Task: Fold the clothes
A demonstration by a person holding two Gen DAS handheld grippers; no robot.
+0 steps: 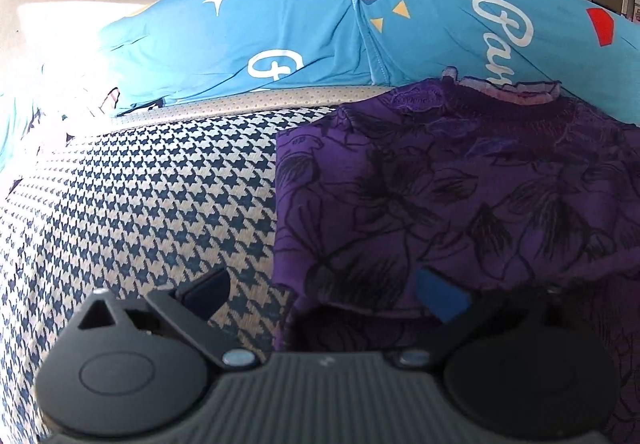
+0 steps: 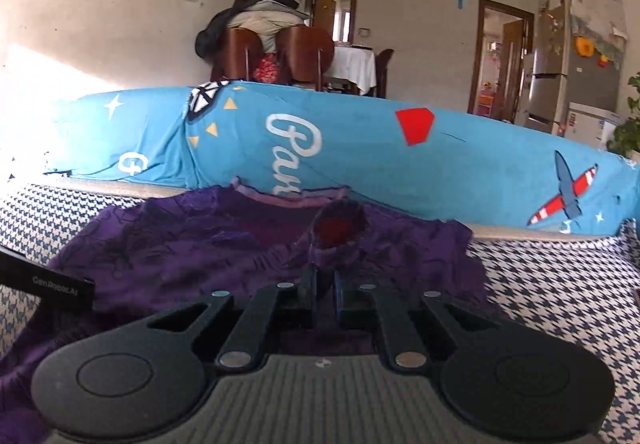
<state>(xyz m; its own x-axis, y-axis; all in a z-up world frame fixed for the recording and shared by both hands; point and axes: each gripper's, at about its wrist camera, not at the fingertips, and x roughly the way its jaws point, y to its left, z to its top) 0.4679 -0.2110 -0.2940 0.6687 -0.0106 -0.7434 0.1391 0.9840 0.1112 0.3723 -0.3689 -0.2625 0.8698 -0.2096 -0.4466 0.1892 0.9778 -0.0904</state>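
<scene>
While we've got both wrist views up, the main thing is the purple floral top (image 1: 460, 196), which lies spread on the houndstooth cover (image 1: 152, 204) of what looks like a sofa seat, its frilly neckline (image 1: 524, 90) pointing toward the blue printed sheet (image 1: 280, 32) draped over the backrest. Our left gripper (image 1: 324, 294) sits right at the near left corner of the top with its jaws wide apart; the blue pad (image 1: 438, 298) is over the purple fabric and the other finger is over the checked cover, and nothing is pinched between them. Our right gripper (image 2: 325, 286) is a different story: its fingers are pressed together on a bunched-up bit of the purple top (image 2: 338, 236), and that bit stands up off the rest of the garment as a little puckered tube with a reddish inside showing. From the right wrist view we can also see the black edge of the other gripper (image 2: 44, 280) at the left, lying over the near side of the fabric. Behind the sofa there are brown chairs (image 2: 304, 52) piled with coats, a table with a white cloth (image 2: 356, 64), and a fridge (image 2: 576, 80) off to the right.
</scene>
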